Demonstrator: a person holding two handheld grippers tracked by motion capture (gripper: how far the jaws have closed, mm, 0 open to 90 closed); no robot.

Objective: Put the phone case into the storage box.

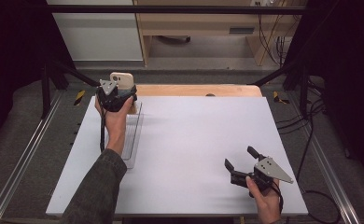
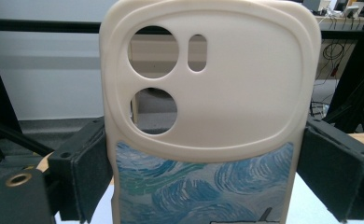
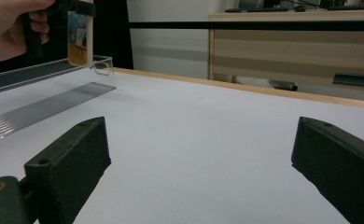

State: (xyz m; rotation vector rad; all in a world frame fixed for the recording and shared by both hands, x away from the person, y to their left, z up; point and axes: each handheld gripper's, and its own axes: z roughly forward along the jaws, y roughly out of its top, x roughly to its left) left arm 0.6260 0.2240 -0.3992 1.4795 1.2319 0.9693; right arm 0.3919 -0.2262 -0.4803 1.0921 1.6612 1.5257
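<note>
White and nearly bare, the bench (image 1: 194, 154) has a wooden strip along its far edge, with dark framing and cabinets beyond it. At its left side lies a clear acrylic rack (image 1: 132, 135), long and narrow with a ribbed base, running away from the person; its grooves look meant to hold flat things upright.

Above the rack's far end the left tool (image 1: 119, 95) grips a phone case (image 2: 208, 121) by its two long edges, jaws pressed against both sides. The case stands upright, its cream camera surround with round cut-outs at the top and a swirling blue painted print below. Held by the edges with the lower end free, it can probably be lowered straight into a groove. From the right gripper view the case's bottom edge (image 3: 80, 42) hangs just above the rack's end wall, not yet seated as far as I can tell.

Well apart, near the bench's front right corner, the right tool (image 1: 241, 170) rests low over the surface with its jaws spread wide and nothing between them, apparently waiting out of the way.
</note>
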